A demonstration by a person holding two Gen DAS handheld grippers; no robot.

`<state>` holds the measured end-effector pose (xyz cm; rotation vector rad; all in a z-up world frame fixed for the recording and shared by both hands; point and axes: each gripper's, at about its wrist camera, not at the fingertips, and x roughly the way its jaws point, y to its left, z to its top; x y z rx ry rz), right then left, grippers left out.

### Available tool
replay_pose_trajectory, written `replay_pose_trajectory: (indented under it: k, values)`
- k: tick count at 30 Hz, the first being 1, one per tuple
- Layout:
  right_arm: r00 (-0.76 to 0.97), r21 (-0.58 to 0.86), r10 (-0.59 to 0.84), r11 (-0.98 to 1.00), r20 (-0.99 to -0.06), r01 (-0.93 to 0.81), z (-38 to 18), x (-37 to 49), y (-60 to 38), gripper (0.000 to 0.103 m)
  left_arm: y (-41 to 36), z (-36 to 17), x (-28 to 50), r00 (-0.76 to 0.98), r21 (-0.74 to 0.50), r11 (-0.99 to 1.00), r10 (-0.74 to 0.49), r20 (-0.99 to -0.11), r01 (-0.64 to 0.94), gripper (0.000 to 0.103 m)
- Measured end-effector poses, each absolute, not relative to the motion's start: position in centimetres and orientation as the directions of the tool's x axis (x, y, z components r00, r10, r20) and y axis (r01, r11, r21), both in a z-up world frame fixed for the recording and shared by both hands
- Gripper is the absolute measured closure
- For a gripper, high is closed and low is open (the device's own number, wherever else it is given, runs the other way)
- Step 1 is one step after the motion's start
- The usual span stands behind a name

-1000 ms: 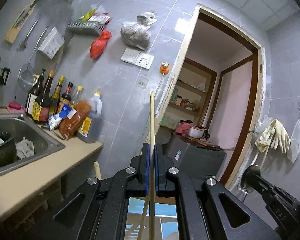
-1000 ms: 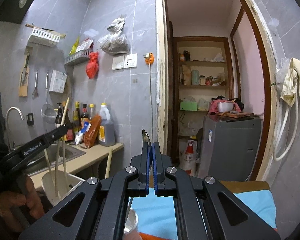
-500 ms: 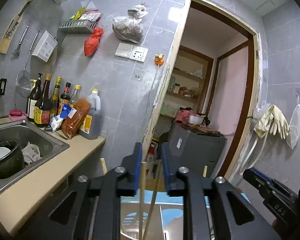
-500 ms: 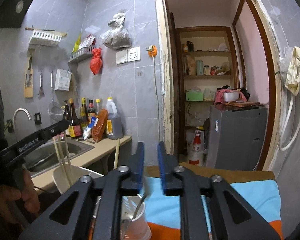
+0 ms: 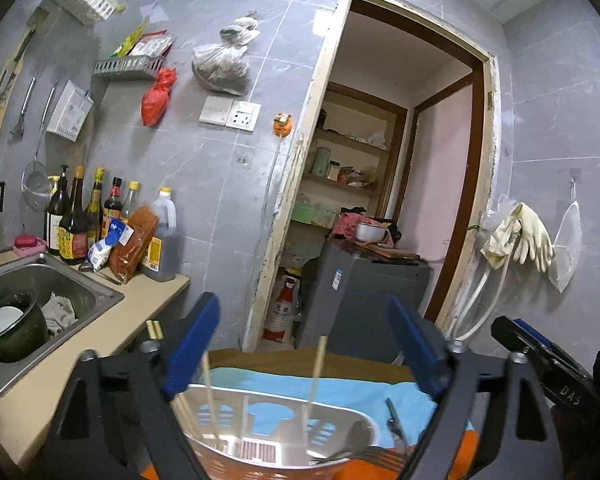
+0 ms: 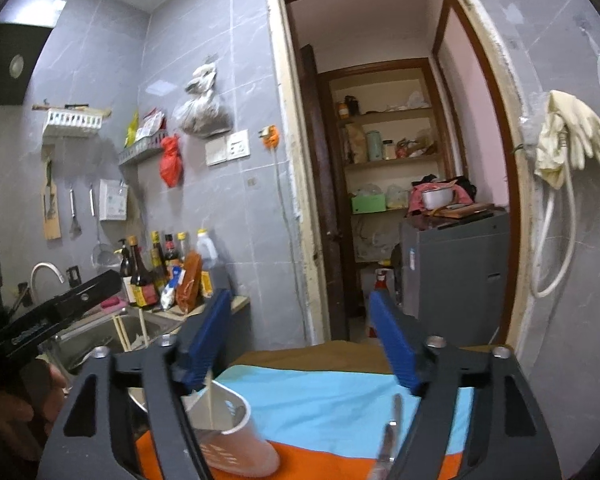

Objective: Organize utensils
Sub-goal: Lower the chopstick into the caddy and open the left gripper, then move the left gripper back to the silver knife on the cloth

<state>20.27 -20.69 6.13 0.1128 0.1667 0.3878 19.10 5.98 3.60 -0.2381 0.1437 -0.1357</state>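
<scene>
blue cloth (image 6: 340, 404) under you; your left gripper (image 5: 308, 344) spread above the holder (image 5: 284, 432), chopsticks (image 5: 315, 376) inside; only the right view shows your right gripper (image 6: 300, 340) spread

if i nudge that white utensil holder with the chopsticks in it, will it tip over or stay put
The utensil holder is probably light, being thin slotted plastic. Its chopsticks stand tall and lean on the rim, so a nudge high up could likely tip it. It sits on cloth, so it may catch rather than slide.
</scene>
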Motion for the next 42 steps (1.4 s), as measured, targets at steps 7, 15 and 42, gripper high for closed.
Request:
replay_pose_trajectory:
  k: [7,15,42]
  values:
    - [0.927,0.145,0.349,0.933,-0.136,-0.33,7.1,18.7,-25.4,0.0,1.0,4.6,16.5,0.982,-0.162,0.981,-0.128,-0.138,0.105,0.006]
    - [0.935,0.127,0.307,0.949,-0.179,-0.288,6.1,17.5,-30.4,0.0,-3.9,2.3,13.7,0.965,-0.151,0.981,-0.154,-0.214,0.123,0.006]
    - [0.701,0.23,0.358,0.934,-0.616,-0.275,-7.4,22.2,-35.2,0.042,-13.4,-11.4,21.1,0.731,-0.093,0.978,-0.203,-0.652,0.188,0.027]
